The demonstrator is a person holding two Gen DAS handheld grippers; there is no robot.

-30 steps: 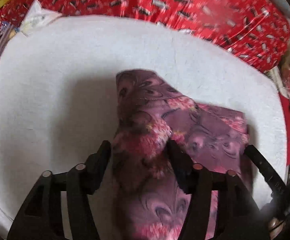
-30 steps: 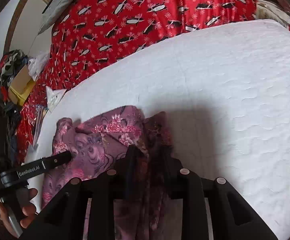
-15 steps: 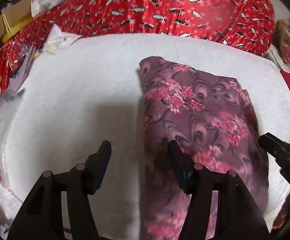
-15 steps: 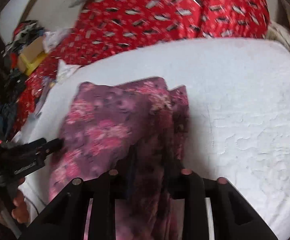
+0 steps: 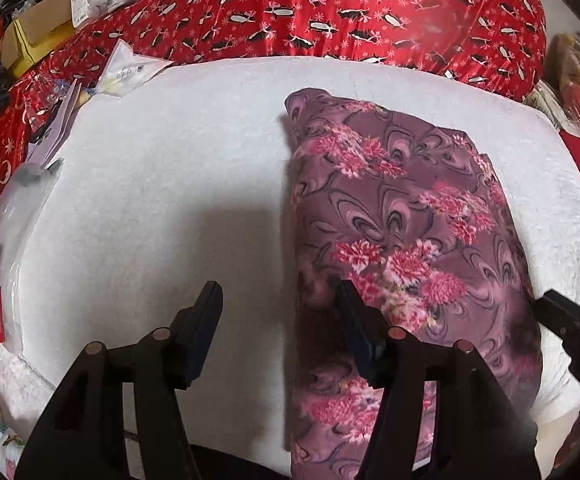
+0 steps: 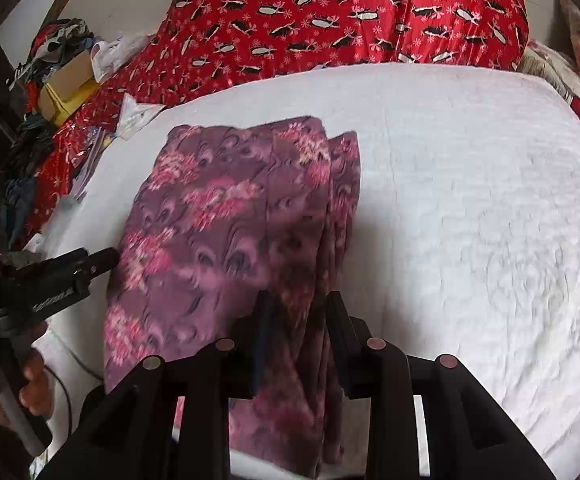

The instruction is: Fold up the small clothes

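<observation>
Garment (image 6: 226, 216) is lying folded on white pad (image 6: 470, 200); right gripper (image 6: 298, 320) is clenching its near right edge, left gripper (image 5: 278, 312) is gaping released beside its left edge.

You get soft, even, fairly bright light in both views; the white cover (image 6: 470, 200) is near washed out and the left gripper (image 5: 278, 304) throws a diffuse grey shadow on it. Your fisheye bends every edge and leaves dark vignetted corners. The floral garment (image 6: 218, 216) is smeared by motion blur in the right wrist view, sharper in the left; no hard glare
</observation>
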